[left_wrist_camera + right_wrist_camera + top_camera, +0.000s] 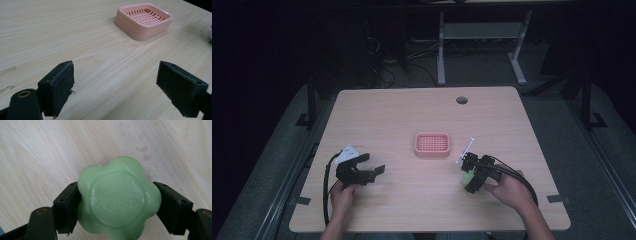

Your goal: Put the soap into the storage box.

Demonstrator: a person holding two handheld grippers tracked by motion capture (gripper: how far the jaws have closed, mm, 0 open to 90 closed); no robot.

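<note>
A green flower-shaped soap [117,200] sits between the two black jaws of my right gripper [117,206], which is shut on it just above the wooden table; in the high view the soap [468,177] shows as a green spot at the right gripper [470,176], right of centre near the front. A pink soap dish [432,145] with a grid insert lies at the table's middle. My left gripper [373,166] hovers at the front left, open with nothing between its pads [61,87]. The dish [143,20] lies ahead of it to the right.
The light wooden table [412,115] has a round cable hole [461,100] near its far edge. A white stick-like part [467,148] juts from the right gripper. Beyond the table stand desk legs and cables on a dark floor.
</note>
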